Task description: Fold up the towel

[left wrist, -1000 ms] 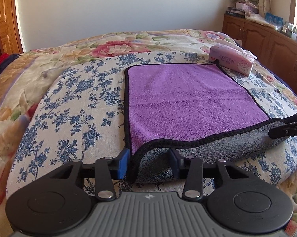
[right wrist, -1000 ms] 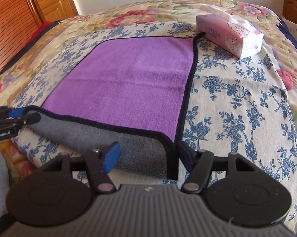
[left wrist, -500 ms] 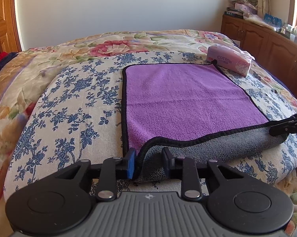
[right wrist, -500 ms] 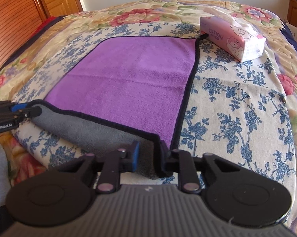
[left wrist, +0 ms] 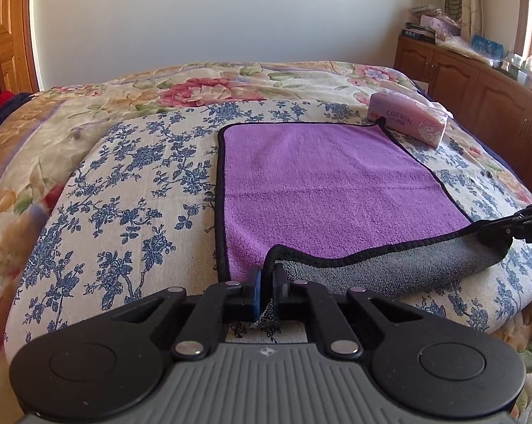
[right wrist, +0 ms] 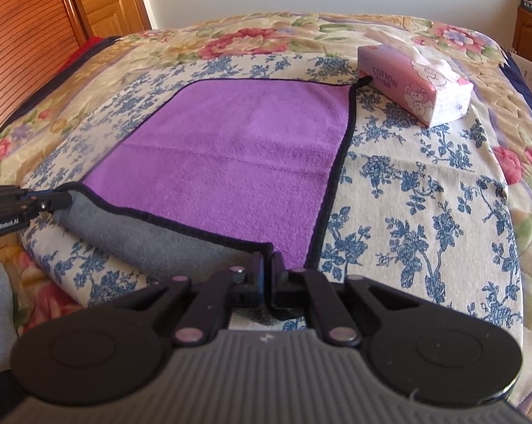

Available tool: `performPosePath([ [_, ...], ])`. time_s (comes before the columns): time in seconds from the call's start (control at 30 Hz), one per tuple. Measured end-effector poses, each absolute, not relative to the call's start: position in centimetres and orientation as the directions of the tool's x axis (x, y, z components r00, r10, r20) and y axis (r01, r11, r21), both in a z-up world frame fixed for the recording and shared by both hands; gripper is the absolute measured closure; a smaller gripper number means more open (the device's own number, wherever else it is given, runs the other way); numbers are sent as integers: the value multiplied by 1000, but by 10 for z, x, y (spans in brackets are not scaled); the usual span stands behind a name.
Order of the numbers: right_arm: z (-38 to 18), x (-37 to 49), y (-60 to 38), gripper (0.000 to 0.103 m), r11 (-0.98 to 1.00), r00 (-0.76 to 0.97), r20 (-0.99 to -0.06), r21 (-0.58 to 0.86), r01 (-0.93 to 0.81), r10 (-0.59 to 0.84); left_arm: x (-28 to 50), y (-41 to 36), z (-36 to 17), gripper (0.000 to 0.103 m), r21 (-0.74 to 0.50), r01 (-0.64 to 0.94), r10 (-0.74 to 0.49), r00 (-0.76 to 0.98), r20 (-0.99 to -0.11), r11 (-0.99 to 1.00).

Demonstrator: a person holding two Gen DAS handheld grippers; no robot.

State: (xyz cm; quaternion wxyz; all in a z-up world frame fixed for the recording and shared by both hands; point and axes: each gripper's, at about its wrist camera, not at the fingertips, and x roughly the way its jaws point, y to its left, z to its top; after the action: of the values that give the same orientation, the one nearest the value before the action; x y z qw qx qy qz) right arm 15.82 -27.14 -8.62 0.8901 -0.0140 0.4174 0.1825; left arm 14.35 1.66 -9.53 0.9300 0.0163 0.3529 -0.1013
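Observation:
A purple towel (left wrist: 322, 183) with black trim and a grey underside lies flat on the bed; it also shows in the right wrist view (right wrist: 237, 155). Its near edge is turned up, showing the grey side (left wrist: 389, 272). My left gripper (left wrist: 266, 275) is shut on the towel's near left corner. My right gripper (right wrist: 267, 265) is shut on the near right corner. Each gripper shows at the edge of the other's view: the right one (left wrist: 513, 228) and the left one (right wrist: 25, 205).
A pink tissue box (left wrist: 407, 122) sits at the towel's far right corner, touching it (right wrist: 414, 84). The bed has a blue-flower cloth (left wrist: 124, 190) over a floral quilt. Wooden cabinets (left wrist: 478, 84) stand on the right, a wooden door (right wrist: 100, 0) on the left.
Both grippers have gone from open around the towel's near corners to shut on them. The near edge has lifted slightly.

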Motion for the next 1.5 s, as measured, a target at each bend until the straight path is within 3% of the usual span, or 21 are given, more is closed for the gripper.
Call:
performPosePath([
  [1.5, -63, 173, -272, 99, 932, 718, -616, 79, -353, 324, 155, 15, -73, 97, -62, 208, -205, 790, -578, 976],
])
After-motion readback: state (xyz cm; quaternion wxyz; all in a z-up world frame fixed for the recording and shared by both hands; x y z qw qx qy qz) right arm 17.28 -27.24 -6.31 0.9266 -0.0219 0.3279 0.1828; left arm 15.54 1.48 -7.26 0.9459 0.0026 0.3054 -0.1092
